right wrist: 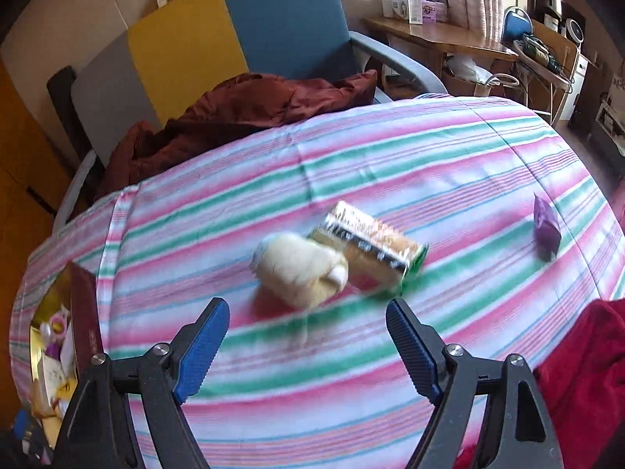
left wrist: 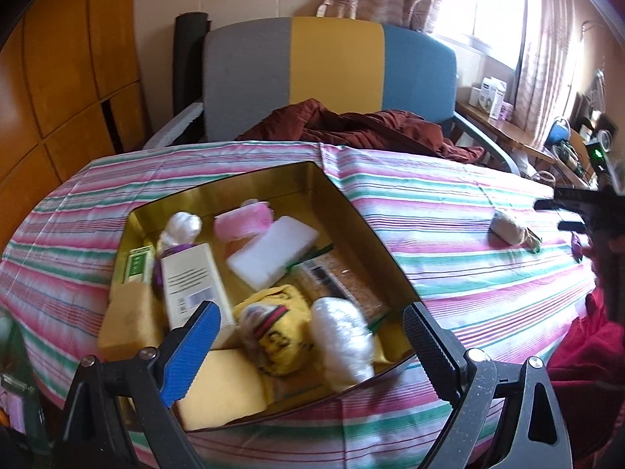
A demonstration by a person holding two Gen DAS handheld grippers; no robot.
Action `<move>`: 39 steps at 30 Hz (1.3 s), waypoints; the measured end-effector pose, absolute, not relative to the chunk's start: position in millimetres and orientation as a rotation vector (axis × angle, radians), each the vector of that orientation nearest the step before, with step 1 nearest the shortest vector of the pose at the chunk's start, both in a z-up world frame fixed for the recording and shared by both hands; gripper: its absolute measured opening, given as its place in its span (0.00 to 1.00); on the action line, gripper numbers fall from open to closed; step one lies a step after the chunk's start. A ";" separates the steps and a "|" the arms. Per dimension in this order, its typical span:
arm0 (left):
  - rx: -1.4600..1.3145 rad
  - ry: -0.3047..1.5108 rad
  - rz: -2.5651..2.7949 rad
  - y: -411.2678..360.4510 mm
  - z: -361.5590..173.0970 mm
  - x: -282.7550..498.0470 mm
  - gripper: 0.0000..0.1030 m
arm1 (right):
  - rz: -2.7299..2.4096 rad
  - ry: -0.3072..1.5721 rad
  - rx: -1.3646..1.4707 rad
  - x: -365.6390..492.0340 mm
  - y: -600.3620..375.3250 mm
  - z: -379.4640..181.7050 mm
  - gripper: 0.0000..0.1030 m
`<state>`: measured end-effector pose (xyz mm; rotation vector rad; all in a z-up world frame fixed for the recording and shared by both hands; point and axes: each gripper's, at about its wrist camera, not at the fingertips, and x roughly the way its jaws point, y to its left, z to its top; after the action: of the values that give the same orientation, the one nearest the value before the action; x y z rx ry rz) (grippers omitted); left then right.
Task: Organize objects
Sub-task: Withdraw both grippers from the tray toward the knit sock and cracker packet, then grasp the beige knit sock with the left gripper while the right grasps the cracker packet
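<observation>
Striped tablecloth (right wrist: 351,148); cream box (left wrist: 191,285) label print blurred, unreadable

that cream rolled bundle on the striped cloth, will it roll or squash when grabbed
The cream bundle looks like soft rolled fabric, so it probably squashes under the pads. Its rounded shape might roll if nudged. It touches the foil-wrapped packet, so the open right claw may jostle that.

Right gripper (right wrist: 306,330) jaws wide apart, nothing between them, above striped tablecloth (right wrist: 390,156). Cream roll (right wrist: 299,269) touches foil-wrapped packet (right wrist: 371,248); purple packet (right wrist: 545,226) well apart; open box (right wrist: 84,312) at left edge
</observation>
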<state>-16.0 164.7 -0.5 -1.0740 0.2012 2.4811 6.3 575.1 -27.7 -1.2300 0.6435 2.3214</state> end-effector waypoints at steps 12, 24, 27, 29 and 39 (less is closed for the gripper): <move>-1.114 0.251 2.439 197.7 -7.2 -29.1 0.93 | 2.361 0.586 -1.403 -71.6 591.1 -79.5 0.81; -1.048 0.244 2.354 264.6 11.9 -46.4 0.93 | 2.548 0.847 -1.375 -58.7 594.6 -66.6 0.83; -1.033 0.250 2.304 292.4 14.8 -49.5 0.93 | 2.443 0.709 -1.305 -54.3 611.9 -65.6 0.83; -1.043 0.246 2.266 309.4 13.4 -52.3 0.93 | 2.372 0.678 -1.263 -48.8 627.7 -64.1 0.83; -1.137 0.202 2.075 401.4 -1.2 -67.2 0.93 | 2.112 0.725 -1.345 -36.5 682.4 -100.5 0.83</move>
<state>-67.2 401.4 -1.2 -1.1367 0.2023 2.0754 -36.5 682.4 -100.5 -1.3454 0.7248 2.1125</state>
